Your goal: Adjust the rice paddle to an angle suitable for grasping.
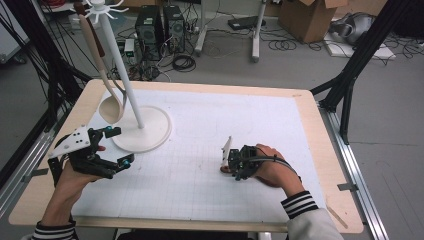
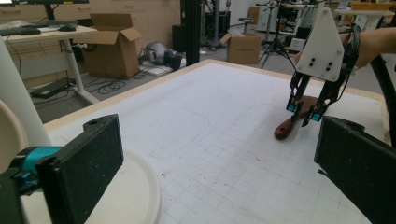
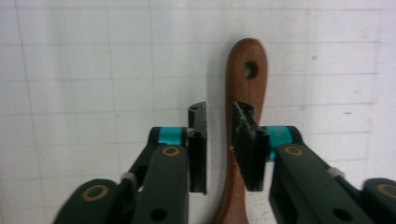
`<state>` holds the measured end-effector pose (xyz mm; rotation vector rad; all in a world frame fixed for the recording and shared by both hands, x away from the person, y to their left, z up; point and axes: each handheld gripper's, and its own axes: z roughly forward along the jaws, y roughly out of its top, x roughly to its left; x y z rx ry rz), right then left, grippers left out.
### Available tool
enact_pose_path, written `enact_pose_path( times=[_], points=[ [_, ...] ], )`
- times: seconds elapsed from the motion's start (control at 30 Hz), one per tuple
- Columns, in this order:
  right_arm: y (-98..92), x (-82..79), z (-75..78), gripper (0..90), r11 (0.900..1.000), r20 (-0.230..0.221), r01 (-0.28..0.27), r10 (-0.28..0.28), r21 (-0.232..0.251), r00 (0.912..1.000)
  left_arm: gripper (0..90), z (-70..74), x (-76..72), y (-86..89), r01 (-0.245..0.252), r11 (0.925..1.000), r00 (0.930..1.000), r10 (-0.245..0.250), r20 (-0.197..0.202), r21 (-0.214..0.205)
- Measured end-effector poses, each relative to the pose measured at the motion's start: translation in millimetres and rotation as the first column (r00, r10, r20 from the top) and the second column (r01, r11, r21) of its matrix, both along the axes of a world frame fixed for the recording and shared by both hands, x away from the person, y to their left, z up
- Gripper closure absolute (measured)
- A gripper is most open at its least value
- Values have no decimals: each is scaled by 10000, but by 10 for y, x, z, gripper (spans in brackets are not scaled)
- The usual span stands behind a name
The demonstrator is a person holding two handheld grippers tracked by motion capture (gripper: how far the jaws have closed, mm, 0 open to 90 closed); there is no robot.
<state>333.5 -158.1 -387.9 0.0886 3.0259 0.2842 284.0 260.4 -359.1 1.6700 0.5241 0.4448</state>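
Here the right gripper (image 3: pixel 219 116), jaws parted slightly and gripping nothing, straddles the wooden handle (image 3: pixel 245 70); centre both pads before squeezing. Left gripper (image 1: pixel 116 146) stands open, empty.

This place is a lab or workshop. The counter (image 1: pixel 320 150) is a wooden board with a white sheet of squares on top. Black metal frame poles (image 1: pixel 367 47) stand at its sides. On the grey floor far behind it sit two black computer boxes (image 1: pixel 160 25), with many loose cables (image 1: pixel 182 62) lying around. Cardboard boxes (image 2: pixel 112 44) stand open on the floor. A desk with a keyboard (image 2: pixel 18 30) stands at the far left.
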Motion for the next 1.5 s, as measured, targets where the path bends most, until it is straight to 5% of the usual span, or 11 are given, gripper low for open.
enact_pose_path(
  times=[0.27, 0.43, 0.53, 1.0, 1.5],
  points=[
    [-107, 13, 171, 469, 9923, 65, 772, -781, 967, 9969, 17, -5, -1, -15, 16, 10000, 10000, -16, -14, 36],
    [-186, 49, 247, 131, 9710, -7, 1620, -1645, 1755, 9864, 17, -5, 0, -13, 7, 10000, 10000, -7, -9, 32],
    [-239, 67, 266, 12, 9623, -58, 1936, -1961, 1909, 9806, 17, -6, -1, -14, 19, 10000, 10000, -19, -17, 49],
    [-412, 56, 346, 6, 9658, -93, 1940, -1953, 1720, 9807, 17, -8, 0, -20, 18, 10000, 10000, -18, -28, 40],
    [-391, 127, 213, 59, 9876, 408, 1497, -1517, 470, 9876, 17, -8, 3, -13, 49, 10000, 10000, -49, -32, 1]
  ],
)
